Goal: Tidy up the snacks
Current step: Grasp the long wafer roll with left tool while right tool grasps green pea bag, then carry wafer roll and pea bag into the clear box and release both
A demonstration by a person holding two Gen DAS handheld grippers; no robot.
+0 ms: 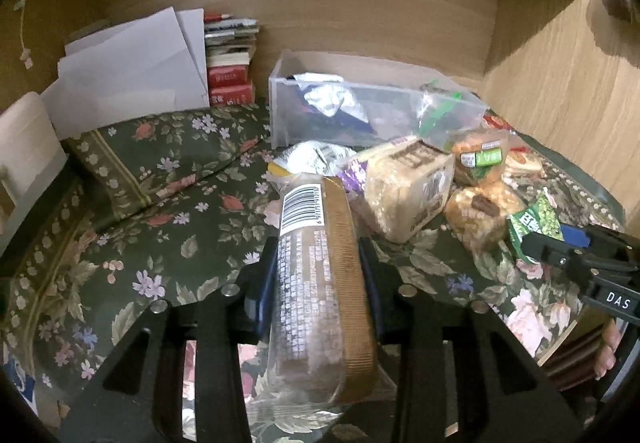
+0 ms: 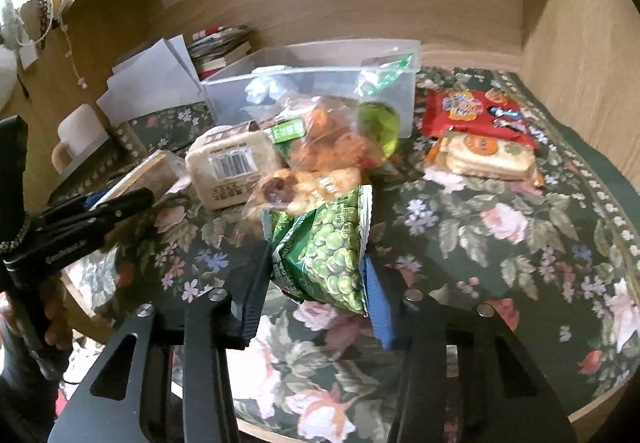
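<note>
Snacks: mostly still loose on the floral cloth.

Left wrist view: brown barcoded packet (image 1: 320, 283) clamped in the left gripper (image 1: 318, 275) at 6 o'clock; clear bin (image 1: 280, 103) at 12 o'clock, holding few items, contents indistinct.

Right wrist view: green pea packet (image 2: 328, 255) pinched in the right gripper (image 2: 316, 283); red packet (image 2: 476, 115) and crackers (image 2: 488, 159) unsorted at 2 o'clock. Labels unreadable.

— What carries it all?
— A dark floral cloth (image 1: 168, 211) spread over a wooden desk.
— And ahead of the tongs?
— A clear plastic bin (image 1: 280, 111) at the back, and a heap of wrapped snacks (image 1: 404, 187) before it.
— Off to the right?
— A red packet (image 2: 476, 113) and a cracker pack (image 2: 486, 159), lying flat.
— Left?
— White papers (image 1: 132, 83) and stacked books (image 1: 230, 59).
</note>
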